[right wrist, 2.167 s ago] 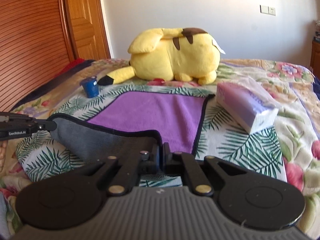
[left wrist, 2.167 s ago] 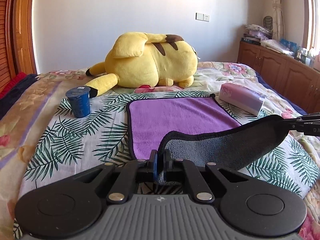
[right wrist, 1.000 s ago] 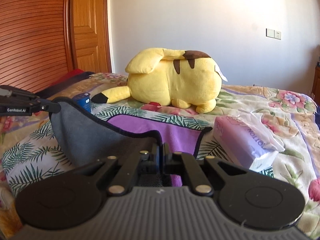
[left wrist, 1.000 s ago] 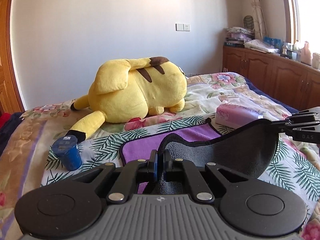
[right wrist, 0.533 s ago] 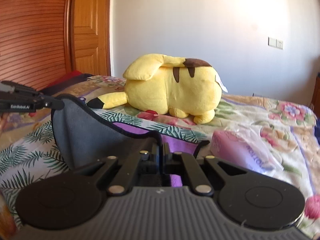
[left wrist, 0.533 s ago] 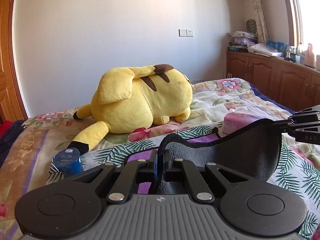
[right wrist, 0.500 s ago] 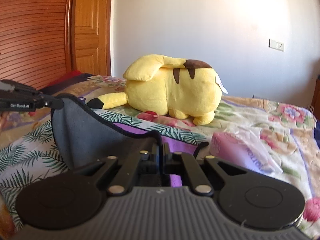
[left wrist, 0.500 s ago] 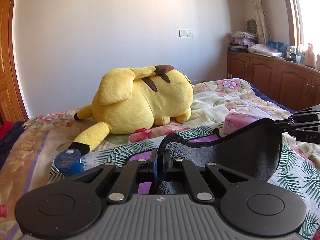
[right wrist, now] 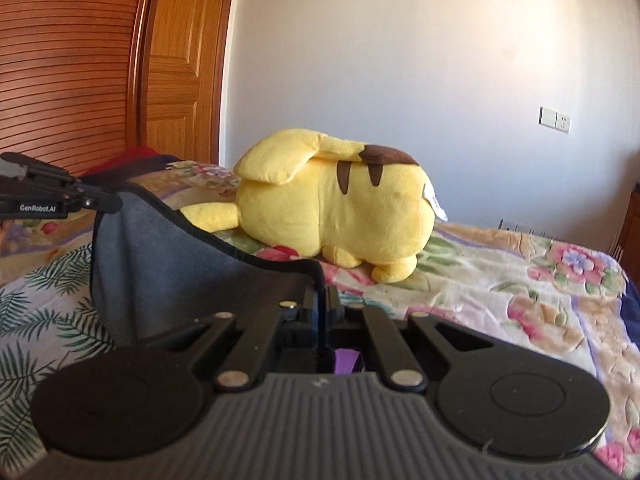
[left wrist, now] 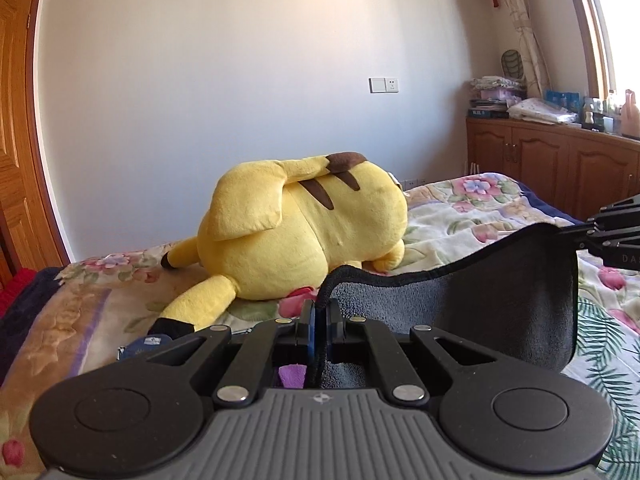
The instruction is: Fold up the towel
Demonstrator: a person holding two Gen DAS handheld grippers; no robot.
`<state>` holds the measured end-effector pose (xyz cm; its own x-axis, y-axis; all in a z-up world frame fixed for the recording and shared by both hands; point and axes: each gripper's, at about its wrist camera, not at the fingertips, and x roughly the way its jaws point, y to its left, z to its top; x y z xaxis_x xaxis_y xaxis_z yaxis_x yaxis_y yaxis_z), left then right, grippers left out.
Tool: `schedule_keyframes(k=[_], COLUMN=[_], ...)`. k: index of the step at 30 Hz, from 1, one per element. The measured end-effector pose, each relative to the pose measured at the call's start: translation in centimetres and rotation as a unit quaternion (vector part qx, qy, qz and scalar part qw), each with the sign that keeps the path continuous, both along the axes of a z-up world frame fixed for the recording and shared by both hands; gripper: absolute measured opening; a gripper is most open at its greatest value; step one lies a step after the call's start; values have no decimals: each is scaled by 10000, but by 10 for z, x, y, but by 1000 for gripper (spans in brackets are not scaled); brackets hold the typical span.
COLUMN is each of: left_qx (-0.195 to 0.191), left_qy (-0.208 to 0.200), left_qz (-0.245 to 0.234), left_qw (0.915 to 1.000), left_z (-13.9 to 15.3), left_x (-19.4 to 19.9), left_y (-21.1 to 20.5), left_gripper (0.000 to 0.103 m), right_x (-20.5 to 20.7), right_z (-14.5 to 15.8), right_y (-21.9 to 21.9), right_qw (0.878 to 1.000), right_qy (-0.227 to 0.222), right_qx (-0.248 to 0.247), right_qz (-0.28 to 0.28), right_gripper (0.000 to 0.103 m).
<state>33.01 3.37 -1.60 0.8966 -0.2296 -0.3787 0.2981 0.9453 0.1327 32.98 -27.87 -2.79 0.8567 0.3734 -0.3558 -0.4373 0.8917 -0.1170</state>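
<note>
Towel (left wrist: 472,304) stretched between left gripper (left wrist: 319,314) and right gripper (right wrist: 321,300), each clamped on one corner, grey side up.

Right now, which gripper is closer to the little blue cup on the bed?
Left. The left gripper holds the towel corner just right of the blue cup; the right gripper holds the opposite corner, farther right.

One towel (left wrist: 472,304), two grippers, left (left wrist: 319,312) and right (right wrist: 322,300), one yellow plush toy (left wrist: 304,240), one blue cup (left wrist: 146,345), one wall switch plate (left wrist: 384,85), one floral bedspread (right wrist: 520,280), one wooden door (right wrist: 180,60).
</note>
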Motion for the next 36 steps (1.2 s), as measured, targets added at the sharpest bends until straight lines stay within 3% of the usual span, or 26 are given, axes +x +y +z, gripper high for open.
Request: schedule_keyframes(k=[13,31,36], left_qx=[63,289,175], left_qy=[-108,386,525], left_qz=[306,603,748], left_qw=[9995,9970,9957], left_z=[-6,-73,-89], left_x=[44,105,113], left_y=[2,1,-1], left_gripper=[0,0,0], right_x=[42,95,103], right_z=[-7,-74,-90], right_y=[6,9,11], right_qw=[9994,9977,9971], right_qy=[-209,304,472], right_qx=[-136,-425,-413], right_qz=[-219,-433,-429], right_gripper=[4,4,4])
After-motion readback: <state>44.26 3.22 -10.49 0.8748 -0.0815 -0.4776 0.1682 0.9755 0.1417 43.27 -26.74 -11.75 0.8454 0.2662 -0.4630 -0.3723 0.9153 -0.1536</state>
